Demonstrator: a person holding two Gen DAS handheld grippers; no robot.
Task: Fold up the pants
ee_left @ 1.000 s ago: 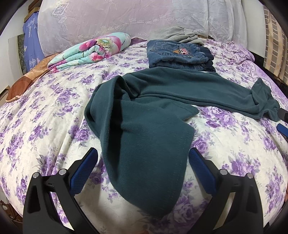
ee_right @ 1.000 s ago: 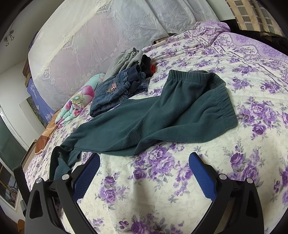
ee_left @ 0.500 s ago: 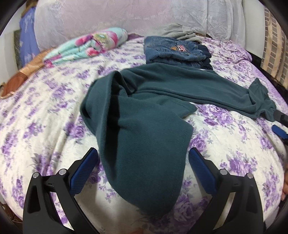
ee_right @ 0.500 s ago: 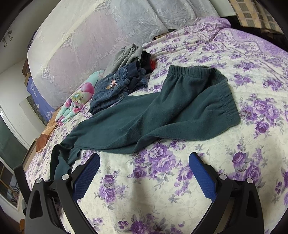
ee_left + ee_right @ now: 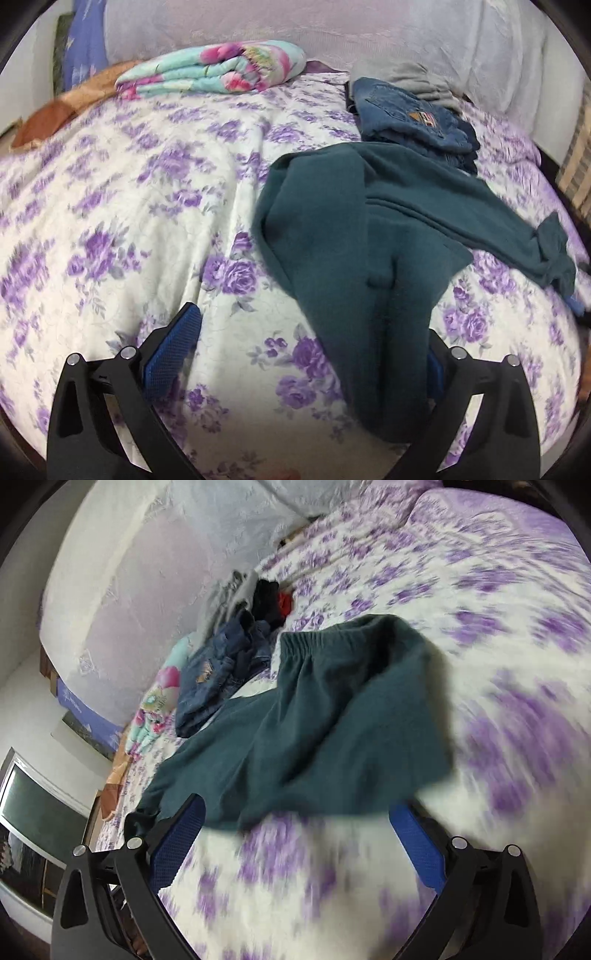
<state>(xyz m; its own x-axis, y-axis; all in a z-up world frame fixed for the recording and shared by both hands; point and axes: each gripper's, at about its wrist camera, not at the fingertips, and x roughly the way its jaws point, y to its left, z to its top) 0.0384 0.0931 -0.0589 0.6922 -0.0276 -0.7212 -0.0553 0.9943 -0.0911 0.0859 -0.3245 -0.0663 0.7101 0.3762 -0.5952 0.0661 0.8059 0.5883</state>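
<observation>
Dark teal pants (image 5: pixel 354 236) lie spread on the purple-flowered bed (image 5: pixel 147 192). One leg runs toward me and its end drapes over the right finger of my left gripper (image 5: pixel 306 354), which is open. The other leg stretches to the right. In the right wrist view the pants (image 5: pixel 317 731) show their elastic waistband at the far end. My right gripper (image 5: pixel 295 834) is open just short of the near edge of the cloth. That view is blurred by motion.
Folded blue jeans (image 5: pixel 410 114) and grey clothes (image 5: pixel 417 79) lie at the back of the bed, just beyond the pants. A folded flowery blanket (image 5: pixel 210 68) lies at the back left. A lace-covered headboard (image 5: pixel 332 33) stands behind.
My left gripper has shifted left and nearer, so the pant leg now lies over its right finger. My right gripper has swung closer to the pants' near edge, fast enough to blur.
</observation>
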